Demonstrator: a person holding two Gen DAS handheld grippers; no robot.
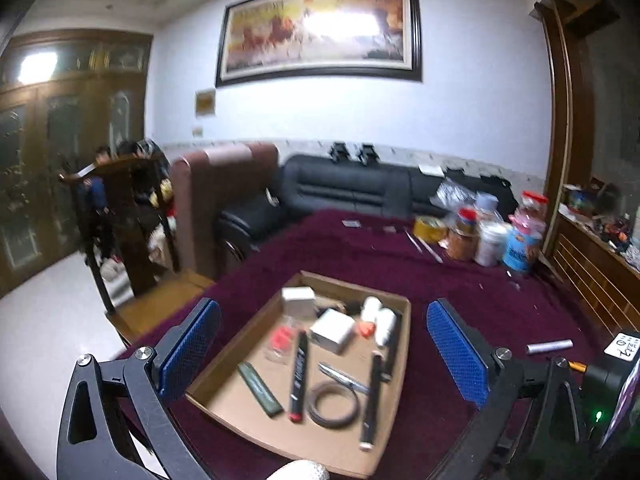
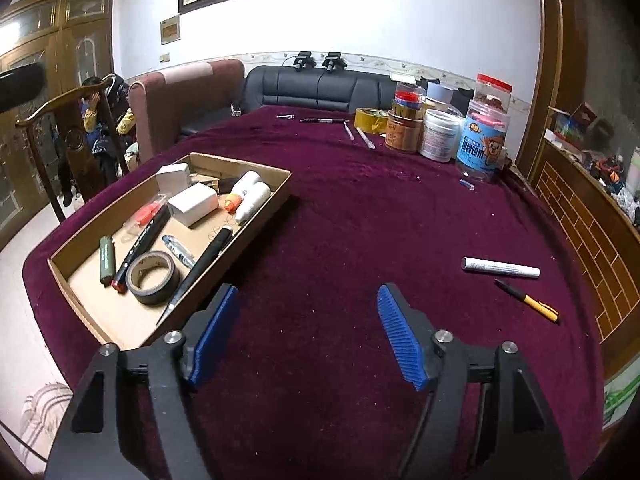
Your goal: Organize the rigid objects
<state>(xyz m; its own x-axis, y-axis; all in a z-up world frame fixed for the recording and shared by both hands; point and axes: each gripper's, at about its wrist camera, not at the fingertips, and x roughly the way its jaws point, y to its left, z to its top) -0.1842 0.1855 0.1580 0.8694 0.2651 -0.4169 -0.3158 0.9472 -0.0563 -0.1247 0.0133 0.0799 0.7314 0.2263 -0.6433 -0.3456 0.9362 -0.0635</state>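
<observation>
Cardboard tray [image 2: 280, 194] left of empty right tool [image 2: 308, 336]

The left claw [image 1: 324, 352] points gently downward, its two blue ribbed pads [image 1: 192, 344] spread as wide as they go, nothing pressed between them. Its black linkage arms frame the lower corners of its own view. The right claw [image 2: 308, 336] tips more steeply down, its blue pads [image 2: 400, 340] parted at a moderate gap, also gripping nothing. The left wrist view catches part of the right claw's body at its lower right edge.
</observation>
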